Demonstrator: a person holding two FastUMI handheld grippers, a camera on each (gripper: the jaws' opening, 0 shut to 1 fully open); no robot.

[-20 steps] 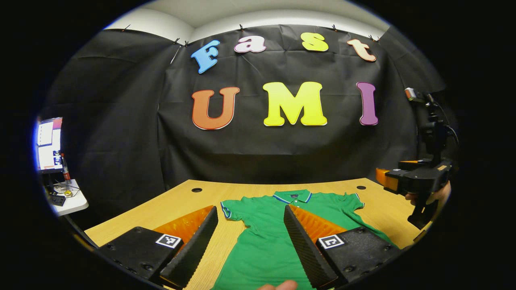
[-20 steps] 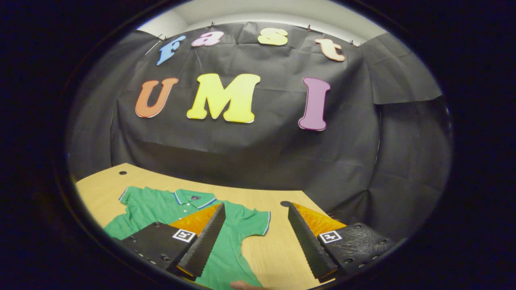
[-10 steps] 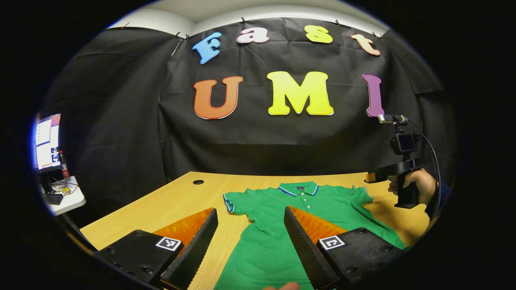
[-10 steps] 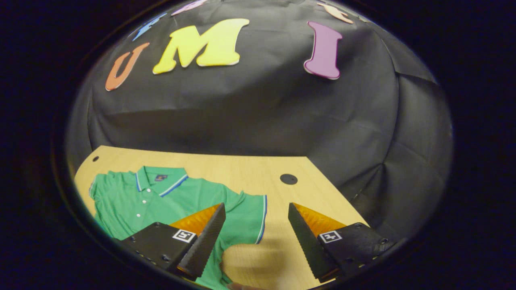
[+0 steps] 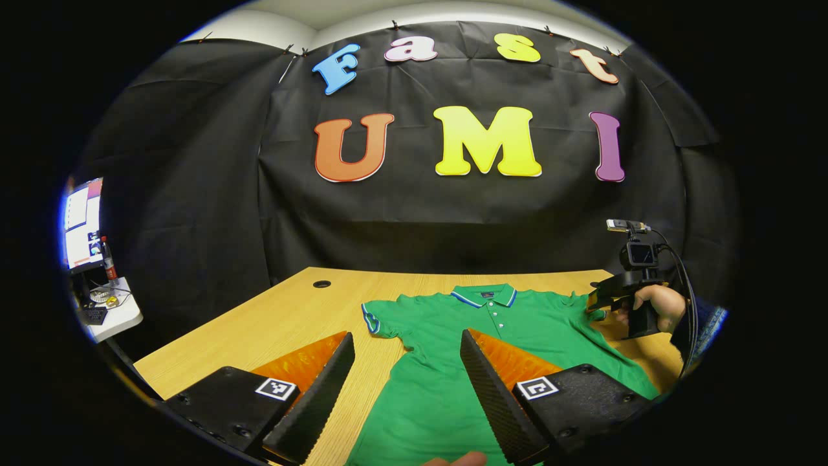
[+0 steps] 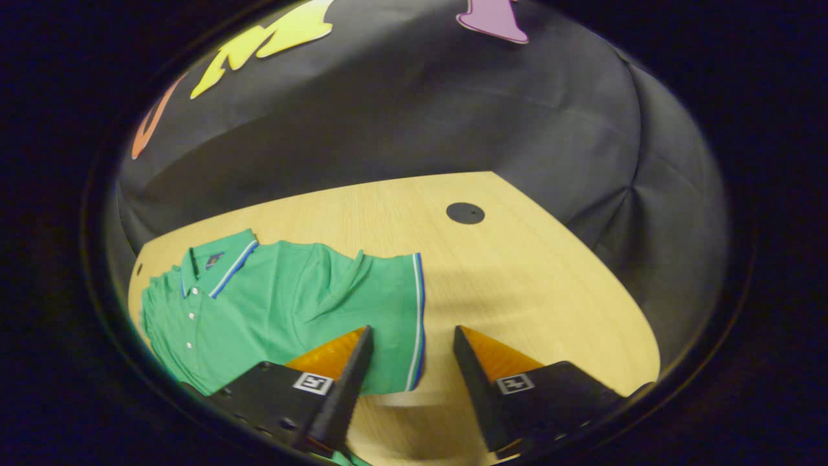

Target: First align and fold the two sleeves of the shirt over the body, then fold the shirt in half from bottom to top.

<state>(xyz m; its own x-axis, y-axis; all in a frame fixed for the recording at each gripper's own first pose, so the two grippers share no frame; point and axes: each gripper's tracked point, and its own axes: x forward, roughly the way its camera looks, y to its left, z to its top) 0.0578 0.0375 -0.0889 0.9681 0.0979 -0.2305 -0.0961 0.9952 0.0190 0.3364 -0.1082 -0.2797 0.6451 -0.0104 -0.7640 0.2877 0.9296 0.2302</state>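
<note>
In the left gripper view, the left hand-held gripper (image 5: 406, 362) hangs above the desk (image 5: 259, 330) with its two fingers spread wide and nothing between them. Its one finger (image 5: 310, 404) is over bare wood and the other finger (image 5: 495, 395) over the lower body of the green polo shirt (image 5: 453, 362). A fingertip of the person (just a sliver) shows at the very bottom edge.

The shirt lies flat and face up on the desk, collar (image 5: 484, 296) toward the booth wall, button placket showing, both short sleeves spread outward and unfolded. The left sleeve (image 5: 378, 318), trimmed in blue and white, rests on the wood just beyond the open fingers.

Farther off on the right, a hand (image 5: 656, 305) holds the right hand-held gripper (image 5: 598, 299) low at the shirt's right sleeve.

In the right gripper view, the right hand-held gripper (image 6: 411, 362) has its fingers open, a moderate gap between them, holding nothing. The striped hem of the right sleeve (image 6: 388, 304) lies in line with that gap, with one finger (image 6: 346, 388) over green cloth and the other over bare desk (image 6: 530, 285). Whether the tips touch the fabric I cannot tell.

Beyond the shirt, a round cable hole (image 6: 465, 213) sits in the wood, and another cable hole (image 5: 321, 283) is near the far left corner. At the far left stand a monitor (image 5: 81, 223) and a small white side table (image 5: 113, 310) with clutter.
</note>
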